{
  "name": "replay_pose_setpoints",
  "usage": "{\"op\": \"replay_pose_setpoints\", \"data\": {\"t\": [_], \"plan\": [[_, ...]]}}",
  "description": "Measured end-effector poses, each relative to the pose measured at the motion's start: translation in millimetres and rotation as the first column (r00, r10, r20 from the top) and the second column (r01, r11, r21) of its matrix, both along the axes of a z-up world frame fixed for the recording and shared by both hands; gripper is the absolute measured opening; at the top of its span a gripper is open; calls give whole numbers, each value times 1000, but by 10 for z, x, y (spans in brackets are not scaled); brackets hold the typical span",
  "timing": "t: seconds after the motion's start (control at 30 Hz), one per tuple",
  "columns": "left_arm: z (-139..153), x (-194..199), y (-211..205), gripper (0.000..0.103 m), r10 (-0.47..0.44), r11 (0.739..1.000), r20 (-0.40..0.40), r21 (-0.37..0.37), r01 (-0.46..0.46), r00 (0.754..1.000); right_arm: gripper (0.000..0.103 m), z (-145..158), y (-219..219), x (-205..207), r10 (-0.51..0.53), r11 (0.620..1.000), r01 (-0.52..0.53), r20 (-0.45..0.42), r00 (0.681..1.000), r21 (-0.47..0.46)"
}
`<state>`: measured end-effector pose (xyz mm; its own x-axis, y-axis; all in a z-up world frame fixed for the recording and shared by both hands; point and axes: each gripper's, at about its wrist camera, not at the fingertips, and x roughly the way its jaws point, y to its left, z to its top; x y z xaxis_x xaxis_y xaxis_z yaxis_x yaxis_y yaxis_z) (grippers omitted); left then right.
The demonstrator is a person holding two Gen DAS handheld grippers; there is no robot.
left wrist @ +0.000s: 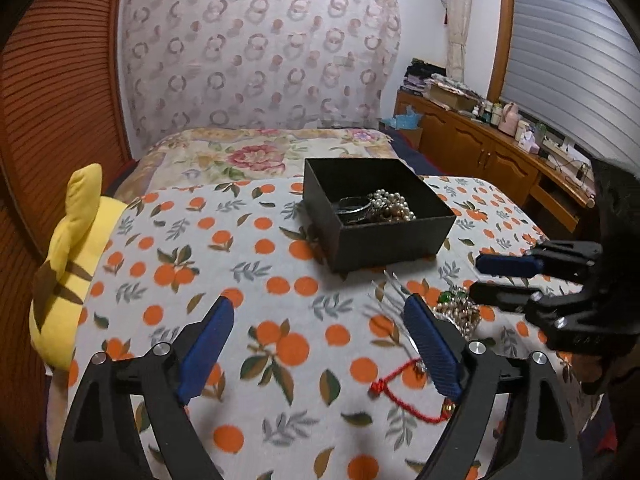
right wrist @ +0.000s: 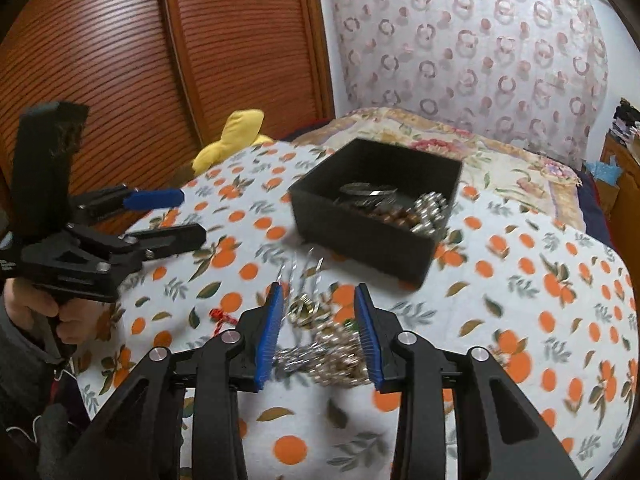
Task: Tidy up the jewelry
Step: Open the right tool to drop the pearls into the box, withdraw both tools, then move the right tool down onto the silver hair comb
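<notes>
Right gripper [right wrist: 318, 334] jaws apart, straddling loose jewelry pile [right wrist: 320, 352] on orange-print blanket [right wrist: 520, 280], nothing clamped yet. Left gripper [left wrist: 320, 344] wide apart, empty, hovering over blanket beside red cord bracelet [left wrist: 400, 392].

Risks, judged:
- Pile = tangle of beads, chain + silver hairpins [right wrist: 300, 268]; closing now likely grabs a few strands only, rest dangling or dropped on way to box.
- Pins could snag blanket or slide out of pads.
- Soft bedding under box; a bump on the wall could tip or shift it.
- Frame blurred at pile, exact items hard to tell.

Containers: black box [left wrist: 396, 240], lidless, just beyond pile. Inside: pearl strand [left wrist: 390, 206], silver bangle [left wrist: 354, 204], brownish beads [right wrist: 386, 214]. Still room left.
</notes>
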<state>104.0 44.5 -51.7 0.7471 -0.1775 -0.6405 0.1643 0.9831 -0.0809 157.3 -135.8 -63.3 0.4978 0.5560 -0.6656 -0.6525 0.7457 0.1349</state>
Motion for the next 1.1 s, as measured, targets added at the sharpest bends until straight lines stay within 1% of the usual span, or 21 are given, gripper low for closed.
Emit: {"op": "replay_pose_setpoints", "data": {"t": [0.03,0.2,0.27,0.33,0.6,0.87,1.0,1.1], "plan": [[-6,-32,20,84,2,1000,0,-3,-2,1000,44,-22,40,-11,4,1000,-4,-4,1000,-5],[-25,-169,94,85,11,1000,6,-15,-11,1000,47,-126,246,-53,22,999,-23,-19,1000,-41],[-29,-213,123,86,13,1000,7,-18,-12,1000,54,-145,284,-46,26,998,-27,-23,999,-52],[-34,-262,158,86,16,1000,11,-21,-16,1000,56,-186,342,-31,23,997,-25,-28,999,-77],[-13,-461,228,86,26,999,33,-47,-25,999,56,-269,489,12,44,990,-51,-56,997,-132],[-26,-546,270,86,32,998,28,-51,-31,999,65,-275,550,39,37,984,-46,-55,998,-174],[-56,-561,269,86,28,998,21,-52,-27,999,66,-341,540,62,30,979,-43,-69,997,-197],[-81,-565,263,86,25,998,16,-54,-24,1000,67,-358,592,17,44,971,-53,-42,998,-234]]}}
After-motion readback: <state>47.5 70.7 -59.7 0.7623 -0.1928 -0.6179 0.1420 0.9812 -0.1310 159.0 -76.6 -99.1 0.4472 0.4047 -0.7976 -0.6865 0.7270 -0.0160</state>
